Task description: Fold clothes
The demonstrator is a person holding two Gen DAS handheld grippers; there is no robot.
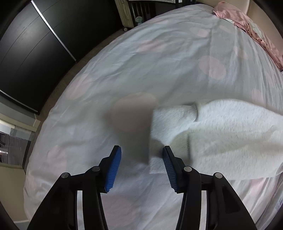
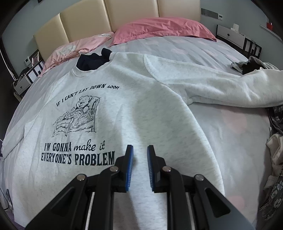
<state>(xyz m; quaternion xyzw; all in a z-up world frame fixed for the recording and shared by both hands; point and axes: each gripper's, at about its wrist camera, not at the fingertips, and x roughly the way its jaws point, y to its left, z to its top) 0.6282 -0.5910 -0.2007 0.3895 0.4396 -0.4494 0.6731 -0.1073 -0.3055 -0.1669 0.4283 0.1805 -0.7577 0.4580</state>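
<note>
light grey sweatshirt (image 2: 141, 109) lies flat, print side up, on the bed (image 2: 203, 51), neck toward the beige headboard (image 2: 113, 16). print: a bear in an armchair with dark lettering above and below. a dark garment (image 2: 92, 61) sits at the collar, partly under it. one sleeve (image 2: 221, 86) runs out sideways toward the bed edge, near a small heap of dark and pale clothes (image 2: 247, 65). two pink pillows (image 2: 159, 30) at the head of the bed. more patterned and cream fabric (image 2: 276, 141) at the right border of the right wrist view.

right hand-held gripper (image 2: 140, 150) hovers over the lower body of the sweatshirt, just right of the lettering. blue pads (image 2: 130, 169) a narrow gap apart, nothing pinched between them; contact with the cloth can't be told.

left hand-held gripper (image 1: 142, 150) points steeply down at the bedsheet (image 1: 141, 53), jaws well apart, nothing clamped. the other sleeve (image 1: 230, 127) lies just ahead and to the right, ribbed cuff (image 1: 182, 141) near the right pad (image 1: 169, 168). a blurred grey-brown smear (image 1: 132, 120) sits ahead of the jaws, can't identify it. this view is motion-blurred. dark wardrobe doors (image 1: 35, 53) beyond the bed edge.
</note>
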